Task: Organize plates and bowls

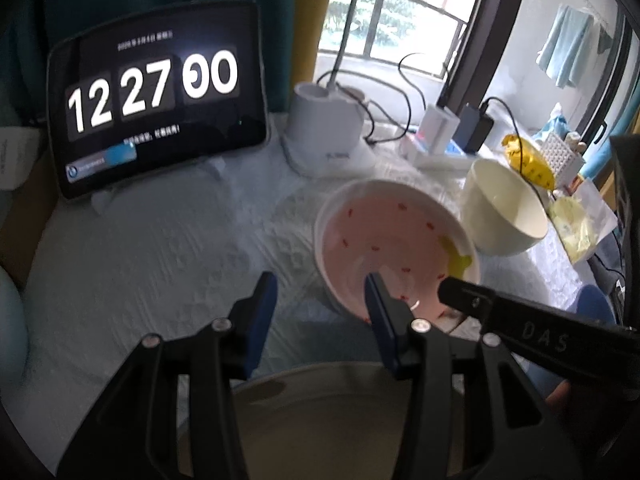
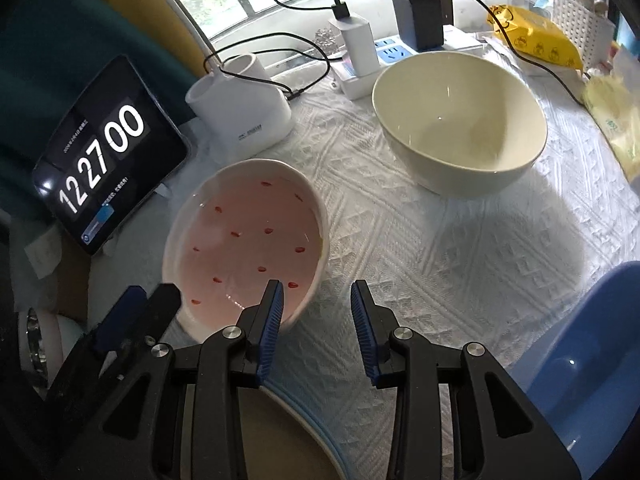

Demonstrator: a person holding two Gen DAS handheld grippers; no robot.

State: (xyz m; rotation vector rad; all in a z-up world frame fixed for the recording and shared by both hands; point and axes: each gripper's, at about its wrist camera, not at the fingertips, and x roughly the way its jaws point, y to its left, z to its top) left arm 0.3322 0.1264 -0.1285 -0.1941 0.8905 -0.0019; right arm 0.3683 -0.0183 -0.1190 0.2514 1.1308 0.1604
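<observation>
A pink bowl with red spots stands on the white tablecloth. My left gripper is open and straddles the bowl's near left rim, one pad over the inside and one over the cloth. My right gripper is open too and straddles the near right rim without pressing on it. Its black finger shows in the left wrist view, and the left gripper's finger shows in the right wrist view. A larger cream bowl stands behind to the right. A pale plate lies under both grippers.
A tablet showing a clock leans at the back left. A white device, chargers with cables, a yellow packet and a white basket line the window side. A blue dish sits at the right.
</observation>
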